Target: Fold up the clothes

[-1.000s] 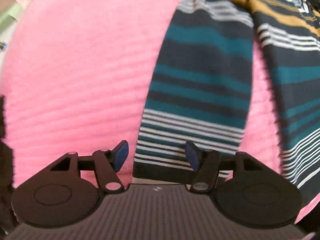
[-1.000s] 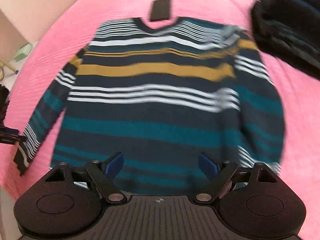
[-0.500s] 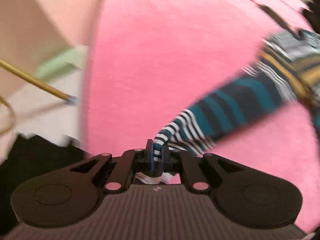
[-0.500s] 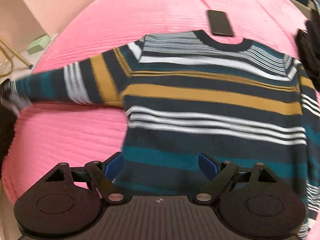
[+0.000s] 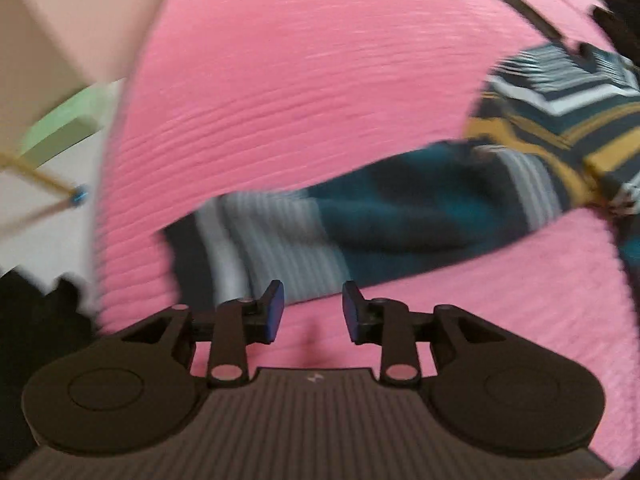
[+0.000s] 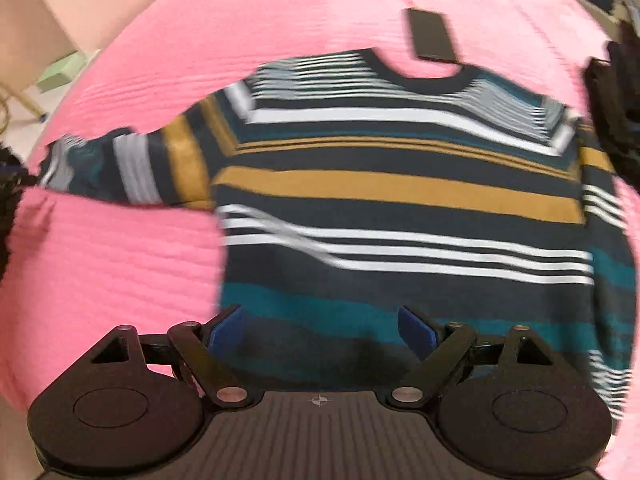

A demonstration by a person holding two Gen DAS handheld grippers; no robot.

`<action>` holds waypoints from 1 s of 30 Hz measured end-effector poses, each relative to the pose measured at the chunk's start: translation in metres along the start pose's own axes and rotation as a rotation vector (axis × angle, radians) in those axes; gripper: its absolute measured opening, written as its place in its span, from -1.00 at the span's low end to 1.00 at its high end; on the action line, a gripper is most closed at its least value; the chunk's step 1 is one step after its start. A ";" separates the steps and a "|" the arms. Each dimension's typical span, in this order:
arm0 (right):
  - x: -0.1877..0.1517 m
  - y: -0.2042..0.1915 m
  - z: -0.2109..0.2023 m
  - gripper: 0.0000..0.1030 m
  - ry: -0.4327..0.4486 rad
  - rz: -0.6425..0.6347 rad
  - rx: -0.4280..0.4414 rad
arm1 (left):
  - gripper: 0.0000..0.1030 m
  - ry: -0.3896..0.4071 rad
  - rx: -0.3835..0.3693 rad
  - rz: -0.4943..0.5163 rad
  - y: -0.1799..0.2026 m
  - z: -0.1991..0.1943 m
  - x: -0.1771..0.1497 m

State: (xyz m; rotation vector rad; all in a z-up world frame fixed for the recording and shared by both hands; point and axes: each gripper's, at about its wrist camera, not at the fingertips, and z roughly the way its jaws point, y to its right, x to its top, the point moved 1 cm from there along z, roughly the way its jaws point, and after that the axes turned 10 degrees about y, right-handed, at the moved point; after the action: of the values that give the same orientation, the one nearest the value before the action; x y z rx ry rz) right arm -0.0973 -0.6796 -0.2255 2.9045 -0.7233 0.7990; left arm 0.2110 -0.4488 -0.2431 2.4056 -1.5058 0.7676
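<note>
Spreading sweater [image 6: 400,208] flat on pink bed [image 6: 120,264]. Left gripper [image 5: 312,312] part open, empty, sleeve [image 5: 360,232] just ahead. Right gripper [image 6: 320,328] wide open, empty, above hem. Next: fold sleeve inward.

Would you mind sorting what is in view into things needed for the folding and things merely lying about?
For the job:
striped sweater, spread flat
its outstretched sleeve
pink bedspread beneath it
left gripper and right gripper, both open

Lying about:
dark phone above the collar
dark clothing pile
green box beside the bed

left gripper [image 5: 312,312] — fingers apart, empty; striped sleeve [image 5: 360,236] flat on pink bedspread [image 5: 320,100]
</note>
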 end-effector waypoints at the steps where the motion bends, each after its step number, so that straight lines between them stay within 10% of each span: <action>1: 0.000 0.013 -0.001 0.67 0.007 0.003 -0.021 | -0.39 0.012 -0.028 0.019 0.016 0.004 0.011; 8: 0.018 0.152 0.002 0.67 0.063 0.051 -0.142 | -0.12 0.113 -0.147 0.094 0.121 0.037 0.104; 22: 0.073 0.346 0.124 0.64 0.033 0.073 -0.058 | -0.02 0.067 -0.064 0.130 0.245 0.136 0.206; 25: 0.070 0.366 0.117 -0.27 0.028 0.073 -0.027 | -0.02 0.079 -0.094 0.163 0.258 0.150 0.215; 30: 0.061 0.407 0.079 -0.79 0.014 0.022 -0.185 | -0.02 0.112 -0.192 0.104 0.260 0.160 0.236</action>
State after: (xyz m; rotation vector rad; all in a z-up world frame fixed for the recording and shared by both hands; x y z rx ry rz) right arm -0.1963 -1.0802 -0.2963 2.7285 -0.7840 0.7121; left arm 0.1150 -0.8206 -0.2807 2.1252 -1.5913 0.7285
